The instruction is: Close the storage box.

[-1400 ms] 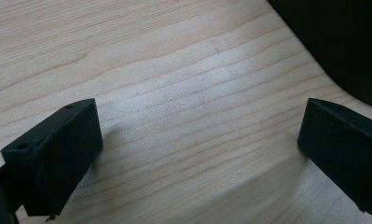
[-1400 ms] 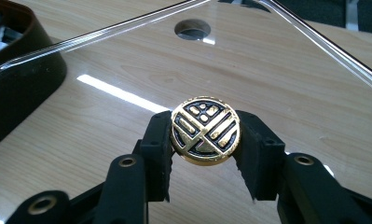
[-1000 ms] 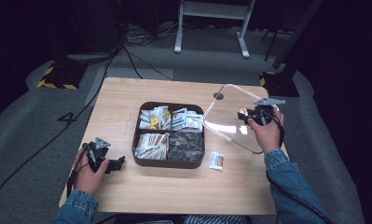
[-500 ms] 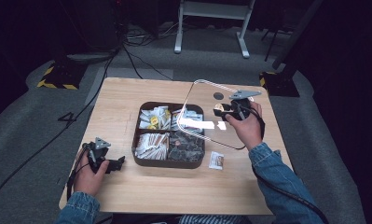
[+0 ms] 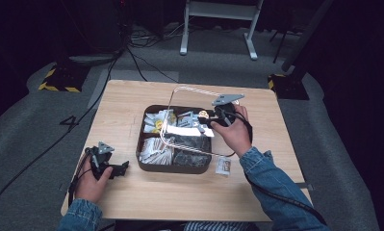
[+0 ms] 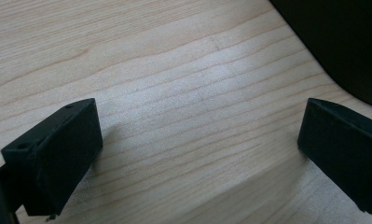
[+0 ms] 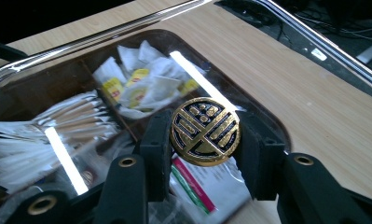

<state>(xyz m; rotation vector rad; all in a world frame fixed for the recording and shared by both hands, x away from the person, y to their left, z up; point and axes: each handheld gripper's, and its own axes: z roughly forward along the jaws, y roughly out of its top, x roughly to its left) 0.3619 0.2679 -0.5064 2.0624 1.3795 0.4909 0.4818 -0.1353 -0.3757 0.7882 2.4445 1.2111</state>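
A clear lid (image 5: 180,126) with a round black-and-gold knob (image 5: 203,114) hangs tilted over the right half of a dark brown tray (image 5: 172,169). My right gripper (image 5: 208,120) is shut on that knob (image 7: 205,135); in the right gripper view the pads of my right gripper (image 7: 203,128) press on both sides of it. Through the lid (image 7: 104,42) I see tea bags (image 7: 141,86) and packets in the tray's compartments. My left gripper (image 5: 121,168) rests on the table at the tray's lower left; in its own view the left gripper (image 6: 197,154) stands open over bare wood.
A small white sachet (image 5: 223,165) lies on the wooden table (image 5: 132,98) just right of the tray's near corner. The tray's dark corner (image 6: 342,37) is close to the left gripper. Cables trail from both grippers.
The right gripper has carried the lid leftward, from the table right of the tray to above the tray. The left gripper has stayed put.
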